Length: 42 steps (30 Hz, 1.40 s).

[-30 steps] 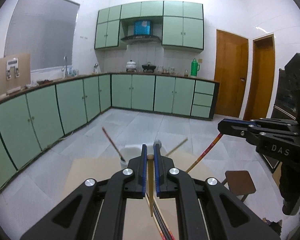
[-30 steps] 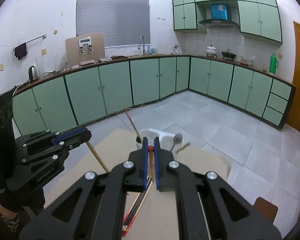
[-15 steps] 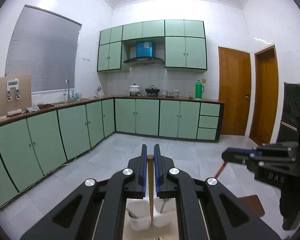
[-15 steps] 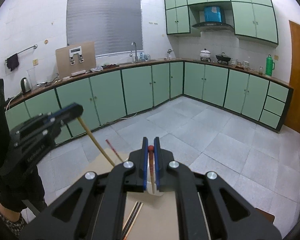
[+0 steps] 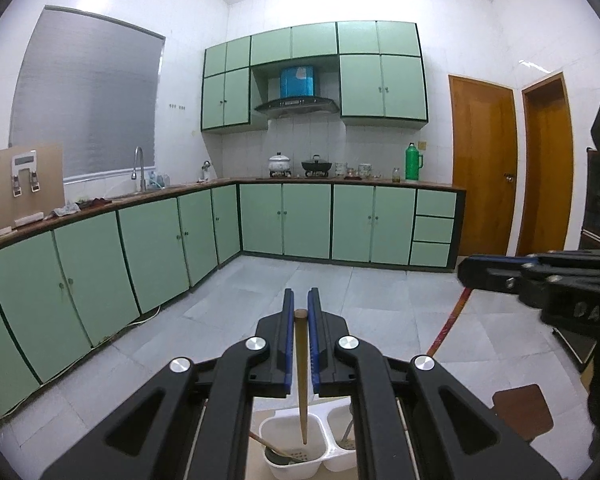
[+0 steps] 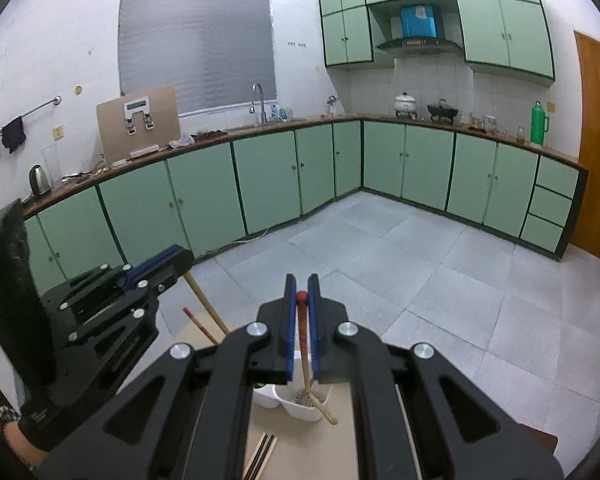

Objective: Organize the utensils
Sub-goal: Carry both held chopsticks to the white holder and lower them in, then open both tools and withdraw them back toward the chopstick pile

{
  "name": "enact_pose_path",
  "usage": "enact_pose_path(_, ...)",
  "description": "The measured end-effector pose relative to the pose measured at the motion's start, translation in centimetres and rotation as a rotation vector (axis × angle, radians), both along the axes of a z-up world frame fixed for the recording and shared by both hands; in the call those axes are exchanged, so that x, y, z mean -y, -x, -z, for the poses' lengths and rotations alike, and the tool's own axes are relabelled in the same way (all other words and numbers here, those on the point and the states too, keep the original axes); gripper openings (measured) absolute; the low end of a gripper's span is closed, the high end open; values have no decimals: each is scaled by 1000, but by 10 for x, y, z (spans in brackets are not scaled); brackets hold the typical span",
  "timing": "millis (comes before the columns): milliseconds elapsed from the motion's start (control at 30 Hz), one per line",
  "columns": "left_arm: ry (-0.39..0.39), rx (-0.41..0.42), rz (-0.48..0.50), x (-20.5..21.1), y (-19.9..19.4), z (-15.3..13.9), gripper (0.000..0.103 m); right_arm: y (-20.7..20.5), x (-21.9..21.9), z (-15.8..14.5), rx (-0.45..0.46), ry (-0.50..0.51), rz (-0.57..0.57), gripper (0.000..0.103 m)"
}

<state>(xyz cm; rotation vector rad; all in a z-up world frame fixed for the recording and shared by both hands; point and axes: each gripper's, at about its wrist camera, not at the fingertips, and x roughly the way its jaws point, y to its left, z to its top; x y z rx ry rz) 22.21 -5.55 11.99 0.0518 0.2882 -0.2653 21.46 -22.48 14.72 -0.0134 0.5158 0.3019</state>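
My left gripper is shut on a plain wooden chopstick that hangs down over the left compartment of a white utensil holder. My right gripper is shut on a red-tipped chopstick that points down over the same white holder. A spoon and another chopstick lie in the holder. Each gripper shows in the other's view, the right one and the left one.
The holder stands on a light wooden table. Several dark chopsticks lie on the table in front of the holder. A brown stool stands to the right. Green kitchen cabinets line the far walls.
Both grippers have risen and tilted up with their chopsticks still held, so the holder now sits low in both views beneath the hanging tips.
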Motion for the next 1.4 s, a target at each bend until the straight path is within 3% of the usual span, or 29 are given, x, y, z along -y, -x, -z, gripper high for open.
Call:
enact_pose_path(233,-10,-62,9,-1,-16,29,7,-28,-13,49,-61,29,31,5)
enact_pose_path(467,-17,-135,6,-4,-25,57,7,-37,-16,77,-113,15,39,7)
enact_pose_path(633,-14,-144,2,-10,-17,60,13,-25,-13,80,-103,12,56,26)
enact_pose_path(833,-2,-131,-5,-16,9,53,38,10,-4,75,-53,3,84,46)
enact_pose_path(900,-2,-127,-11,-20,26,54,51,24,0,78,-36,9,95,65)
enact_pose_path(1100,4,-148,-19,-38,79,79,72,93,3,113,-30,22,116,89)
enact_pose_path(1400,-37,-377,-74,-66,140,174,77,167,-8,221,-255,-37,151,92)
